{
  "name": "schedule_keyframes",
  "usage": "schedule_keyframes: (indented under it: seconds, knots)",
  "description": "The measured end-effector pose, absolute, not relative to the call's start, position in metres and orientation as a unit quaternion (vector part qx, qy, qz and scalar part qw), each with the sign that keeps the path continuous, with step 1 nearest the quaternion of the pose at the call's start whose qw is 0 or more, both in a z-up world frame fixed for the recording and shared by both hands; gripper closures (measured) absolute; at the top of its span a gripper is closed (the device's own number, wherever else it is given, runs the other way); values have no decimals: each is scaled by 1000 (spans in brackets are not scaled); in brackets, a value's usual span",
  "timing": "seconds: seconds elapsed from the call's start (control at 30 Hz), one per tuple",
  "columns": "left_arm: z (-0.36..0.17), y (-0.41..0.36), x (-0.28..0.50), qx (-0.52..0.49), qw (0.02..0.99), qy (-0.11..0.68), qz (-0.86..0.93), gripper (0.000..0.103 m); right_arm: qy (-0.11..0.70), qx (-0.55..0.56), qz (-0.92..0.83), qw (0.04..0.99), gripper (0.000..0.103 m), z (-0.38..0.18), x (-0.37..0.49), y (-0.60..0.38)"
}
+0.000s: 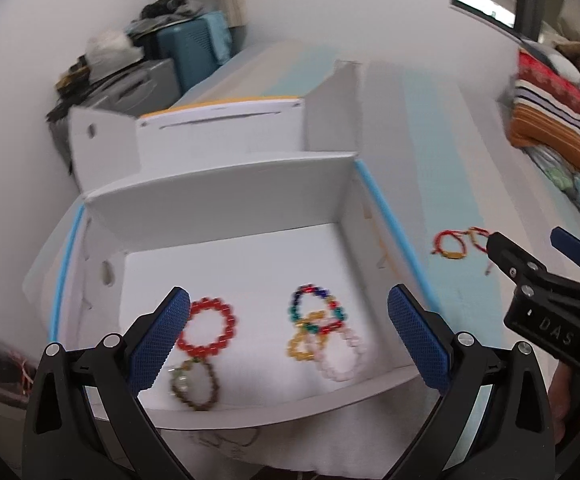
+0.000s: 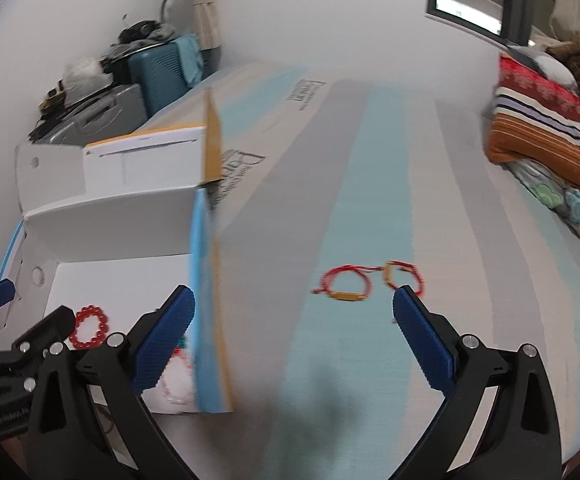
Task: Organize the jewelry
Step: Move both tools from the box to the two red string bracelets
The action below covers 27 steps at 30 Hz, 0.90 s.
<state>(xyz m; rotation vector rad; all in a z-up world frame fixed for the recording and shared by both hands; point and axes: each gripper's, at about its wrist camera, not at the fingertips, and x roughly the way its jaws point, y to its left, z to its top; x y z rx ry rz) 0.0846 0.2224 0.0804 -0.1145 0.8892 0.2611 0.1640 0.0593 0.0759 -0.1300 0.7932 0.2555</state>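
Cord bracelets [image 2: 370, 282] lie on the striped cover, right of the box [image 1: 225, 184] — light, limp, snaggy. We'd pinch the gold bar. Both grippers [image 2: 294, 326] [image 1: 288, 326] spread wide, empty.

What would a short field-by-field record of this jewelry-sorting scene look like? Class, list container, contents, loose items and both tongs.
container: white box, open top, on a striped surface
in box, left: red bead bracelet touching brown bead bracelet
in box, right: multicolour bracelet, yellow bracelet and pale pink bracelet, overlapping
loose items: two red cord bracelets outside the box
left tongs: open, over the box, empty
right tongs: open, near the cord bracelets, empty
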Motion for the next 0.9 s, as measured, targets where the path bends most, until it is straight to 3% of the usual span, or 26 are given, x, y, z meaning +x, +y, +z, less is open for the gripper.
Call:
schedule_keyframes:
  seconds: [0.53,0.9]
  knots:
    - [84,104,129,-21,905,423,32,6,402,-27,67,913,8,74,196,-52]
    - [51,49,183,-3,894,448,0,6,420,-13,43,907,7,57,240,-98]
